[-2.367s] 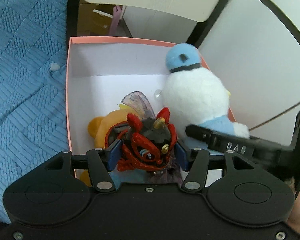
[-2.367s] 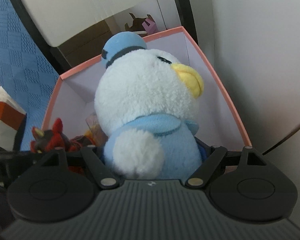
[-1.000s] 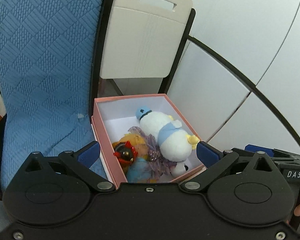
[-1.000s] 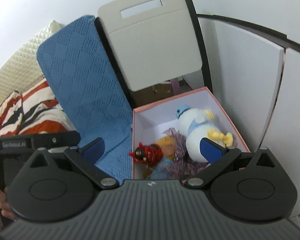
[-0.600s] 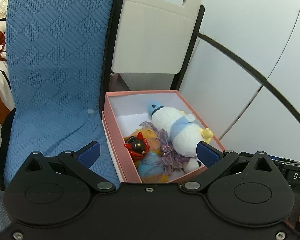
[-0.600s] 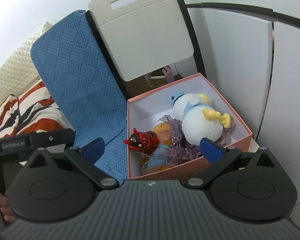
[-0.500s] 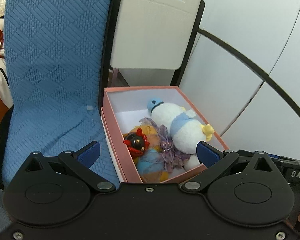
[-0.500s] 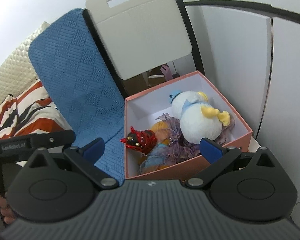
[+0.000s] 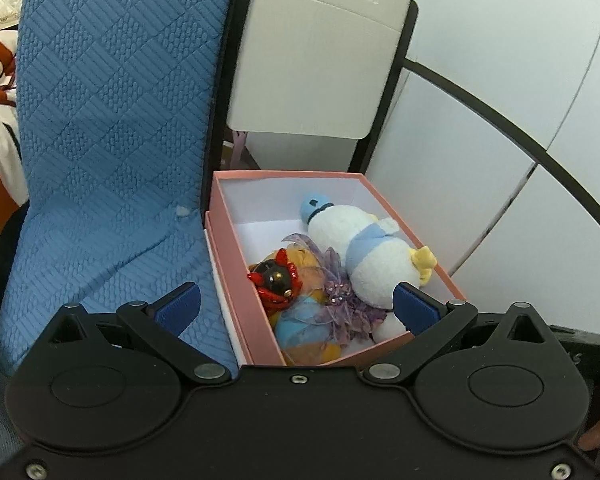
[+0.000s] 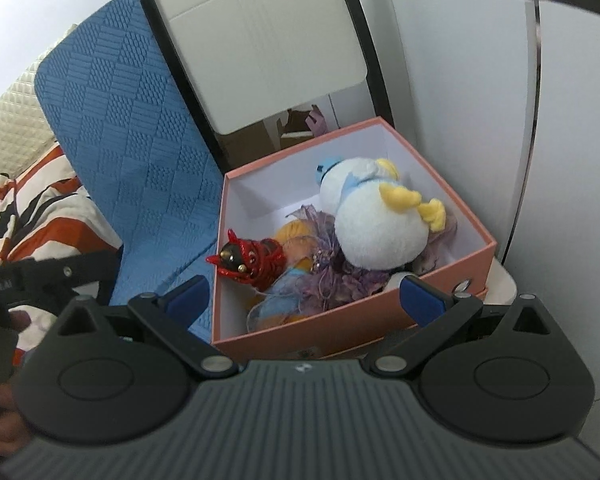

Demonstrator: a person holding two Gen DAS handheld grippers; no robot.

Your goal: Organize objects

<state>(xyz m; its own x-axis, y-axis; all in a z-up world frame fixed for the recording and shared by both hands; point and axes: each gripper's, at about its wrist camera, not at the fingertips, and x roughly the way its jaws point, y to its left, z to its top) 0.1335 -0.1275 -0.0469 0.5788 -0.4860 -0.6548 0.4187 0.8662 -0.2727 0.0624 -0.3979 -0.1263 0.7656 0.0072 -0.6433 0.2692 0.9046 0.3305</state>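
Both the left gripper (image 9: 296, 306) and the right gripper (image 10: 304, 294) are spread wide and hold nothing, hanging above the near edge of the pink cardboard box (image 9: 230, 240) with white lining. Inside it, the white plush duck with a blue cap (image 9: 356, 248) lies toward 2 o'clock, the red-and-black horned toy (image 9: 276, 280) toward 9 o'clock against the left wall, over an orange-and-blue plush (image 9: 300, 326) and purple frilly fabric (image 9: 346, 306). The likeliest trouble, I judge, is the horned toy tipping over the rim, since in the right wrist view it leans on that wall.

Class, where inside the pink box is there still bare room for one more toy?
The pink box has bare white floor at its far end, between the back wall and the duck plush. The near half is crowded: red devil toy, purple flower.
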